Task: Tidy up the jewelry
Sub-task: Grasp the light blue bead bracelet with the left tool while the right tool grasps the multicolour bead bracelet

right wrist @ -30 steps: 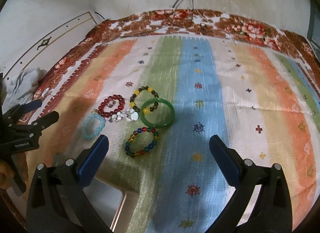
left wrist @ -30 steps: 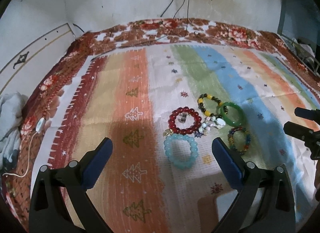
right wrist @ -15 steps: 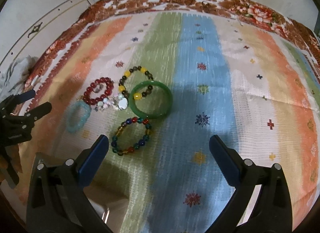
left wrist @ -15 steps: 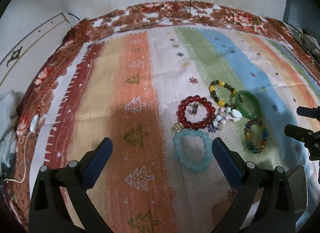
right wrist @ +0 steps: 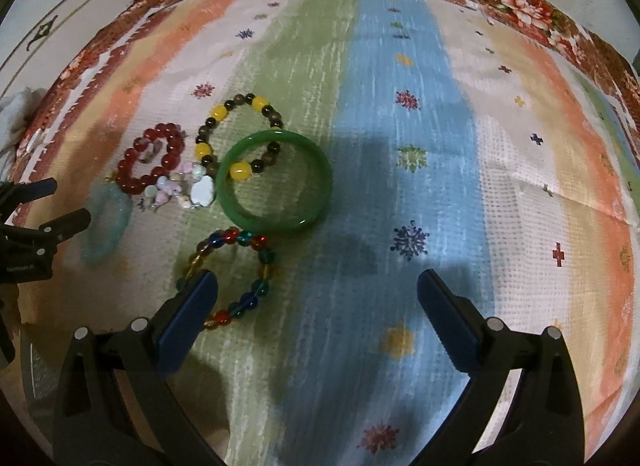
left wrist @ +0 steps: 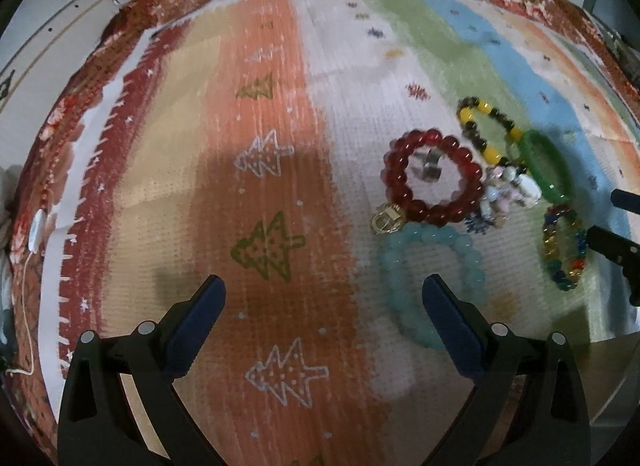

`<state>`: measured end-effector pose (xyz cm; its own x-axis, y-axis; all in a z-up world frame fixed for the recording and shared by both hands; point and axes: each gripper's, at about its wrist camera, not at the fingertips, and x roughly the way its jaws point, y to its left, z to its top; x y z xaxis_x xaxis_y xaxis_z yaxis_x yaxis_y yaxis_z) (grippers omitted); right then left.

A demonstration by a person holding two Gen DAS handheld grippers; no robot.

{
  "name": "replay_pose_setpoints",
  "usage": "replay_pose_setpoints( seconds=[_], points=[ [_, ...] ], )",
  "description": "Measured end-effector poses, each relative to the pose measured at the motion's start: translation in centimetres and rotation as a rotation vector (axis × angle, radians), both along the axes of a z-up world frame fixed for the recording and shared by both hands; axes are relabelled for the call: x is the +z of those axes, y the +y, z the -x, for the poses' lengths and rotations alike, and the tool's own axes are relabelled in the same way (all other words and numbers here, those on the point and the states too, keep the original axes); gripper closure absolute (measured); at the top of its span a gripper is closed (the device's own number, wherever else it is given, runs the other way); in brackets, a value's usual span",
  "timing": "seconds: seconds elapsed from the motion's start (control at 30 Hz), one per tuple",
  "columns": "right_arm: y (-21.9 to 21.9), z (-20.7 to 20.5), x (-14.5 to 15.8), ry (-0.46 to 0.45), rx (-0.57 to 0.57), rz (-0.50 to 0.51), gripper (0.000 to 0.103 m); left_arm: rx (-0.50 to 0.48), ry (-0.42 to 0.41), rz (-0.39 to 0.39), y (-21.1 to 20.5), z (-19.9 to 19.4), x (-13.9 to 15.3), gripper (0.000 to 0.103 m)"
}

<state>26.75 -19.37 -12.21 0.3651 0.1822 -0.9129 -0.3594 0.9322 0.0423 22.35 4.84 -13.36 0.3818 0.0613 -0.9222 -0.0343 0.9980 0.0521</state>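
Observation:
Several bracelets lie clustered on a striped cloth [left wrist: 280, 145]. In the left wrist view a pale blue bead bracelet [left wrist: 400, 262] lies just ahead of my right fingertip, with a red bead bracelet [left wrist: 400, 181], a yellow-and-dark one [left wrist: 490, 151] and a green bangle [left wrist: 546, 165] beyond. My left gripper [left wrist: 322, 298] is open and holds nothing. In the right wrist view the green bangle [right wrist: 276, 221] lies ahead, and a multicolour bead bracelet [right wrist: 256, 290] sits by my left fingertip. A white charm piece [right wrist: 200, 189] lies between them. My right gripper [right wrist: 318, 292] is open and holds nothing.
A small ring [left wrist: 430, 167] sits inside the red bracelet, and a gold charm [left wrist: 386, 219] lies beside it. A floral bedspread [right wrist: 520, 5] borders the cloth. White fabric [right wrist: 16, 109] and a cable [left wrist: 28, 286] lie at the left edge.
Both grippers have come lower and closer to the bracelets, which now look larger. The left gripper's right finger has reached the pale blue bracelet. Neither gripper has shut.

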Motion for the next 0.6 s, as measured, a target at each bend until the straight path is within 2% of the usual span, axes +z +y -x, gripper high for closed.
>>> replay_pose_setpoints(
  seconds=[0.13, 0.27, 0.4, 0.47, 0.53, 0.6],
  points=[
    [0.3, -0.5, -1.1, 0.030, 0.005, 0.016, 0.018, -0.010, 0.029, 0.017, 0.1, -0.6, -0.8, 0.012],
    [0.7, -0.5, -1.5, 0.024, 0.016, 0.039, 0.017, -0.034, 0.032, 0.013, -0.3, -0.7, -0.8, 0.019],
    [0.7, -0.4, -1.5, 0.028, 0.026, 0.034, 0.021, -0.083, 0.029, -0.005, -1.2, -0.6, -0.6, 0.036],
    [0.9, -0.2, -1.4, 0.026, 0.039, 0.035, 0.032, -0.109, 0.031, -0.017, -1.7, -0.6, -0.5, 0.043],
    [1.2, 0.0, -1.3, 0.027, 0.056, 0.031, 0.038, -0.135, 0.035, -0.019, -2.2, -0.6, -0.4, 0.053],
    [1.3, 0.1, -1.4, 0.028, 0.066, 0.024, 0.042, -0.156, 0.037, -0.026, -2.6, -0.6, -0.4, 0.059]
  ],
)
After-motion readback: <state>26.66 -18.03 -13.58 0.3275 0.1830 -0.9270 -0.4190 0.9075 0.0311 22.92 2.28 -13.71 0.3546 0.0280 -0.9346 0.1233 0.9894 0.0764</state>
